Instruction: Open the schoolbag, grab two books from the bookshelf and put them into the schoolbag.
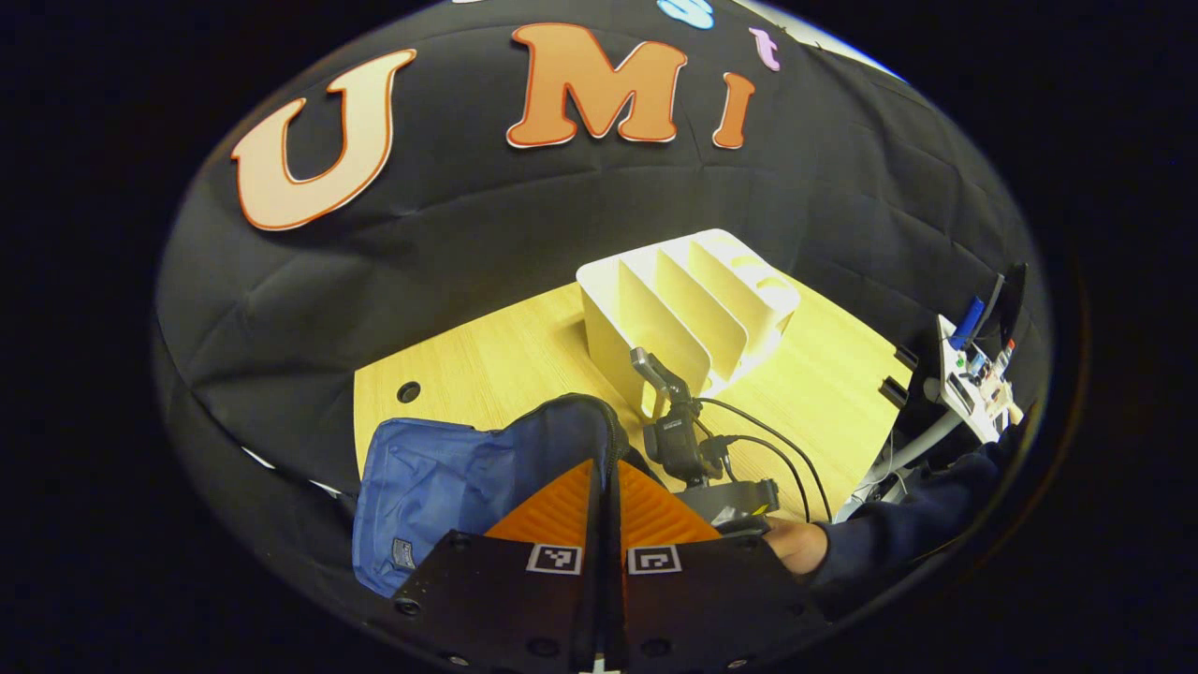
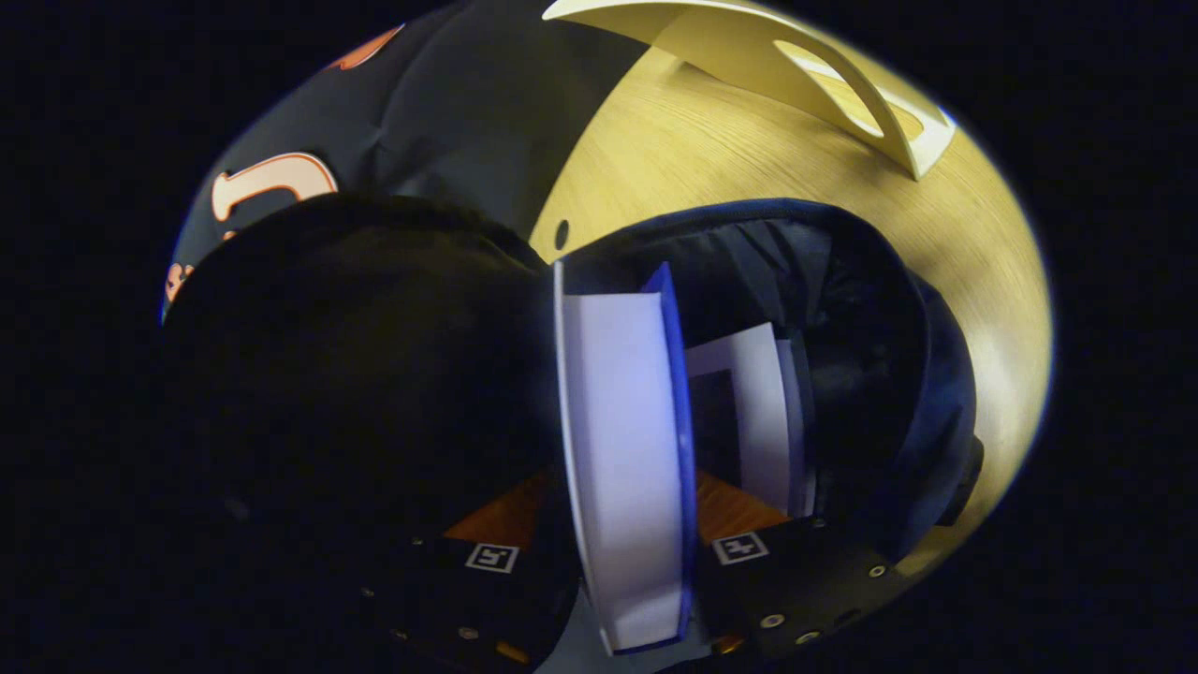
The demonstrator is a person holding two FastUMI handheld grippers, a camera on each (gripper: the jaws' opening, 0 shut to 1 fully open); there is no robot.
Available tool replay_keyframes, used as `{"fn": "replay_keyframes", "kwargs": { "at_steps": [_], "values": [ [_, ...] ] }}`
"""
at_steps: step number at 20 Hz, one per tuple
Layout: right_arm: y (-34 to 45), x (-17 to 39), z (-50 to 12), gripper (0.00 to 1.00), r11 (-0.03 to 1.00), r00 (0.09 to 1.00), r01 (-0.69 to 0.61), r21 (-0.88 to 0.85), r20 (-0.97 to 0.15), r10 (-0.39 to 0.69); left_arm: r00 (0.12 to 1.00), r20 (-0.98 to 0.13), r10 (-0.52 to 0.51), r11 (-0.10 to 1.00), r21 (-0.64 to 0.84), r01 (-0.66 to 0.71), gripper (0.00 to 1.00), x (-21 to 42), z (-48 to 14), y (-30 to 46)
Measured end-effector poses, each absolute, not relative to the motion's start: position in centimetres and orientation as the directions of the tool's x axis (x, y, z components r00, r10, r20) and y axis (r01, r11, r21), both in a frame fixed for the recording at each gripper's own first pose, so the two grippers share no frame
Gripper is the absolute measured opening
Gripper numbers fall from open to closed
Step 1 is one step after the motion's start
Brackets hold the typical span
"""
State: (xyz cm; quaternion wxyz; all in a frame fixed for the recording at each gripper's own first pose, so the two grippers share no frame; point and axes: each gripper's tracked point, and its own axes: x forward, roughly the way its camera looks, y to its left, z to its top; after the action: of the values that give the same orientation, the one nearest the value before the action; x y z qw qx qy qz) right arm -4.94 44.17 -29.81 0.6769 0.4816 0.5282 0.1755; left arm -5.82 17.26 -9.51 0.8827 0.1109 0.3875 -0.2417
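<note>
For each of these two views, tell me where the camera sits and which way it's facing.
Left gripper view: rides the left tongs, shut on the schoolbag rim, facing the bookshelf; the right tongs and a hand show.
Right gripper view: rides the right tongs, looking into the bag, shut on a book.
Shared: schoolbag, bookshelf, table.

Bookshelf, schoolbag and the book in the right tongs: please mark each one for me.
Bookshelf (image 1: 688, 304): left gripper view, on a middle divider.
Schoolbag (image 1: 440, 482): left gripper view, on the blue front panel.
Book (image 2: 622, 449): right gripper view, on the white page edge between the tongs' fingers.
</note>
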Motion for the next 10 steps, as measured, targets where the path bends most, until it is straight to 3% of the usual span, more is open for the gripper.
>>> {"fn": "replay_keyframes", "kwargs": {
  "at_steps": [1,2,3,6,10],
  "values": [
    [44.0,-5.1,-29.9,0.53,0.507,0.361,0.273,0.818,-0.576,0.734,0.592,-0.733,-0.334,0.864,0.013,0.504,0.04,-5.6,-9.5,17.7],
    [43.7,-5.3,-30.1,0.73,0.542,0.337,0.270,0.796,-0.606,0.721,0.597,-0.730,-0.332,0.869,0.010,0.495,0.04,-5.4,-9.4,18.0],
    [43.3,-5.7,-30.1,0.80,0.575,0.313,0.261,0.776,-0.631,0.710,0.602,-0.726,-0.332,0.872,0.008,0.490,0.04,-5.4,-9.2,18.1],
    [41.1,-6.4,-29.4,0.86,0.657,0.261,0.256,0.709,-0.706,0.659,0.607,-0.726,-0.322,0.885,-0.003,0.466,0.04,-5.0,-9.6,19.0],
    [39.5,-6.6,-27.7,0.92,0.649,0.237,0.266,0.713,-0.701,0.673,0.614,-0.716,-0.332,0.894,-0.031,0.447,0.04,-4.9,-9.6,19.0]
  ]
}}
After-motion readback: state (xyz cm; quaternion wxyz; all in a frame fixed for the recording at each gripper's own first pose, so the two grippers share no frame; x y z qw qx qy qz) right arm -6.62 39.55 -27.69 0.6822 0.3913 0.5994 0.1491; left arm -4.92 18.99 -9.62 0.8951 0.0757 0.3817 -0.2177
